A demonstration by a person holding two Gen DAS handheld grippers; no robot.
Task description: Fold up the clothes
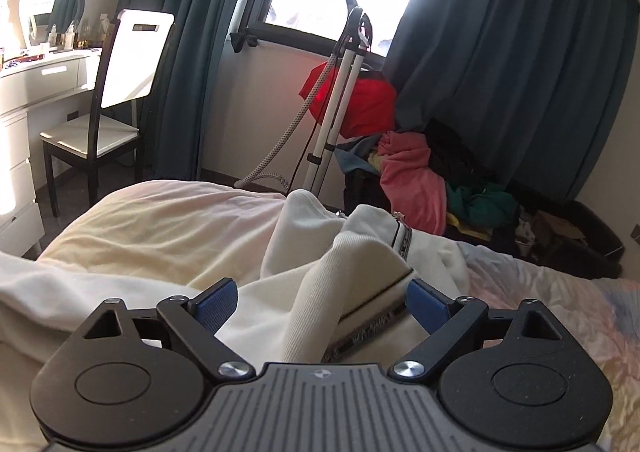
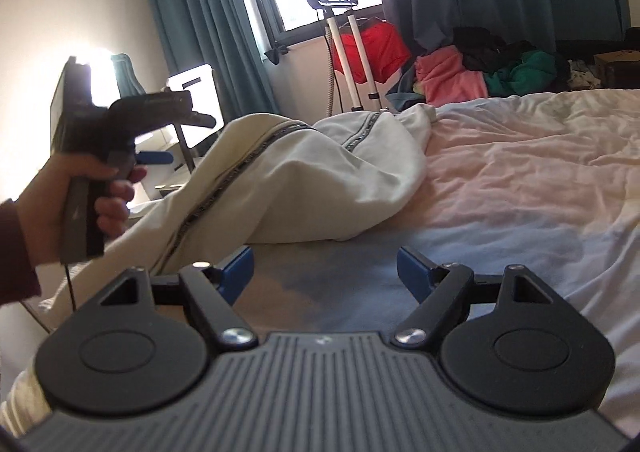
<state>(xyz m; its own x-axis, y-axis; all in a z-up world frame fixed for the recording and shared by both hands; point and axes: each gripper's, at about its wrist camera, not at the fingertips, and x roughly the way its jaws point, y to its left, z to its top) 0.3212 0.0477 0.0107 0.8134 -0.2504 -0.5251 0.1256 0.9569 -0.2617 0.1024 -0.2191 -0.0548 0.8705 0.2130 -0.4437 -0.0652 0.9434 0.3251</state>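
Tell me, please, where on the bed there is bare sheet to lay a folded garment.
Bare sheet spreads right of the cream garment, up to the clothes pile. The left side is crowded by that garment and the left tool.

No legible text or labels

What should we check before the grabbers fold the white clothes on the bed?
1. Left gripper open: ok, its jaws are spread wide.
2. Cloth between the left jaws: ok, a fold of the white garment rises there, not yet pinched.
3. Right gripper open: ok.
4. Cloth between the right jaws: not ok, only the bedsheet lies there.
5. Garment lying flat: not ok, it is bunched up.
6. Which piece of clothing it is: cannot tell.
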